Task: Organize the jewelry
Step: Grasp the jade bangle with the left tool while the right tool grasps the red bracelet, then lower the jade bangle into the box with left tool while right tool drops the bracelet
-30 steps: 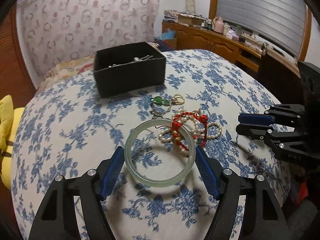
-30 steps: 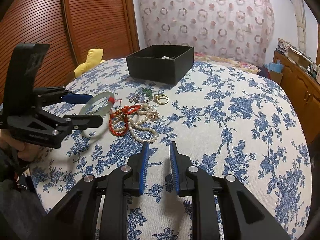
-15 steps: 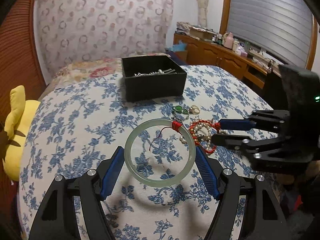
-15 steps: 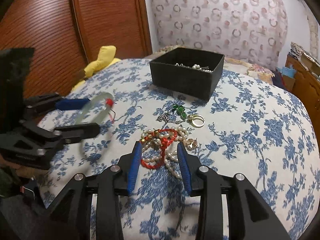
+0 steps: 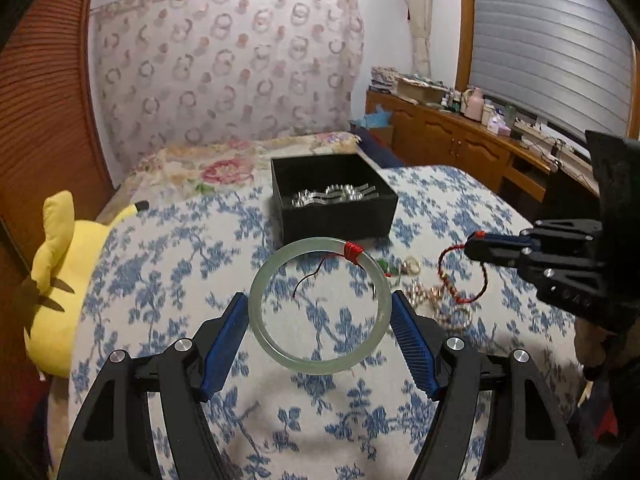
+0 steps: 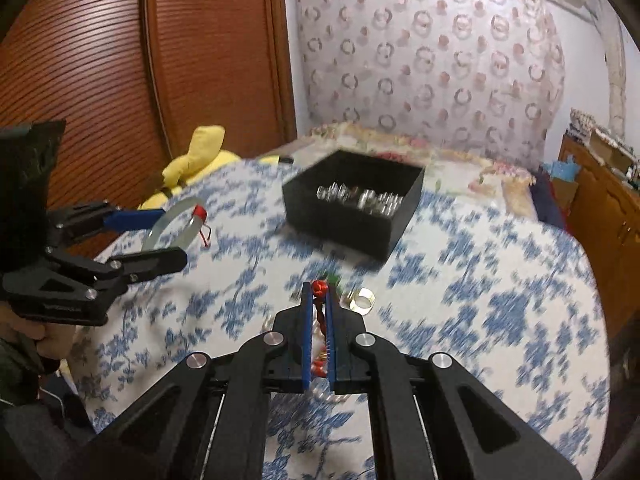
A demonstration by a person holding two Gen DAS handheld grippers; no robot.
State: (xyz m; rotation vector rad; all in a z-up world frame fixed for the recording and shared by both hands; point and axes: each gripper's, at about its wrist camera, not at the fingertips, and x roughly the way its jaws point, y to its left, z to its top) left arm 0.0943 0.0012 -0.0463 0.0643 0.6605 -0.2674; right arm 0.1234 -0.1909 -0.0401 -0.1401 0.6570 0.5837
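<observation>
My left gripper is shut on a pale green jade bangle with a red thread wrap, held off the floral bedspread. It shows from the side in the right wrist view, left gripper and bangle. My right gripper is shut on a red cord bracelet. In the left wrist view the right gripper holds the bracelet dangling above the pile. Behind both stands a black box with silvery pieces inside, also the black box.
A gold ring, a green pendant and a pearl strand lie on the blue-flowered bedspread. A yellow plush toy sits at the bed's left edge. Wooden cabinets line the right wall.
The right gripper reached the pile, shut on the red cord bracelet and lifted it. The left gripper rose with the bangle, so the box now looks nearer.
</observation>
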